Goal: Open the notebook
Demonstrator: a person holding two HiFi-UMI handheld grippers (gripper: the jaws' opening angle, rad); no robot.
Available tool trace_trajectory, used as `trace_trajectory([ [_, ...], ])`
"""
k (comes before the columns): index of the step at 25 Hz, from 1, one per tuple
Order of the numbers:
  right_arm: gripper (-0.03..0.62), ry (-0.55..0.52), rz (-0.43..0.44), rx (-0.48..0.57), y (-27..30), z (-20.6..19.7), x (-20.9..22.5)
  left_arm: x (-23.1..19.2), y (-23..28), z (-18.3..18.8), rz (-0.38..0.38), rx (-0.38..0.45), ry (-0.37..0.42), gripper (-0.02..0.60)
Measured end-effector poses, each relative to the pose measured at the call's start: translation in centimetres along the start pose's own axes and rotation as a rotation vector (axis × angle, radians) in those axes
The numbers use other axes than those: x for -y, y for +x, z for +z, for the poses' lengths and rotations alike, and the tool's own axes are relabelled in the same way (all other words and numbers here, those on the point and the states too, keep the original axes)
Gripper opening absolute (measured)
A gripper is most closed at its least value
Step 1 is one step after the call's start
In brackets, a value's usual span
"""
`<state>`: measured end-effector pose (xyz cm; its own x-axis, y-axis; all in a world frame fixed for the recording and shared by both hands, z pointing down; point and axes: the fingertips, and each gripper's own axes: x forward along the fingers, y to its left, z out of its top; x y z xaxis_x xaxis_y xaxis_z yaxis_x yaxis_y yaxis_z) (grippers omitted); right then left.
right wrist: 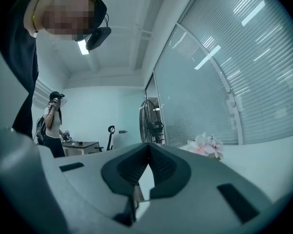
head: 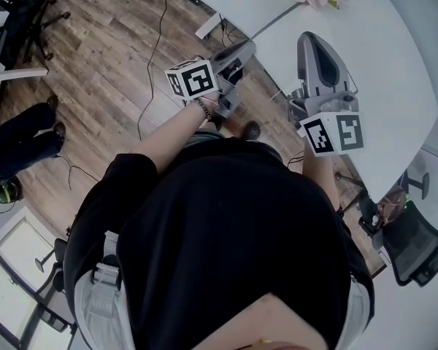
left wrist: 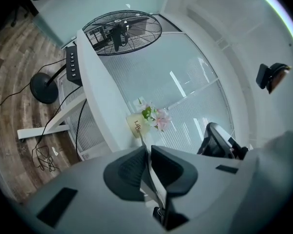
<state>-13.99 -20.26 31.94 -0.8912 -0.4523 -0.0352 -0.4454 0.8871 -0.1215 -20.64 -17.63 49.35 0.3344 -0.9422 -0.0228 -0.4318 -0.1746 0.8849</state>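
Now: I note left gripper and right gripper beside the table, fingers of both pressed together, empty.

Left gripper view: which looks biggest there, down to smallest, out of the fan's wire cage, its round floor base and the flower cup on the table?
1. Fan's wire cage, clearly the largest.
2. Round floor base.
3. Flower cup, the smallest, even though it seems to stand nearer the camera than the other two.

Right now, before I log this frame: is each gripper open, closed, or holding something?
Left gripper: closed, tips almost touching, nothing held.
Right gripper: closed, tips touching, nothing held.
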Motion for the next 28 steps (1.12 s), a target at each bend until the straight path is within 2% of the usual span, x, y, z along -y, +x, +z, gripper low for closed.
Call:
trace_trajectory([
  [15,0.005,0.009,-0.038,0.002,1.6,-0.5,-0.2,-2.6,-0.1,-0.9,0.007,-0.097,-0.073,0.051],
  [28,0.005,0.028,-0.061,-0.013,1.9,-1.7,0.6,-3.7,-0.1,-1.5,0.010,-0.131,-0.104,0.052],
])
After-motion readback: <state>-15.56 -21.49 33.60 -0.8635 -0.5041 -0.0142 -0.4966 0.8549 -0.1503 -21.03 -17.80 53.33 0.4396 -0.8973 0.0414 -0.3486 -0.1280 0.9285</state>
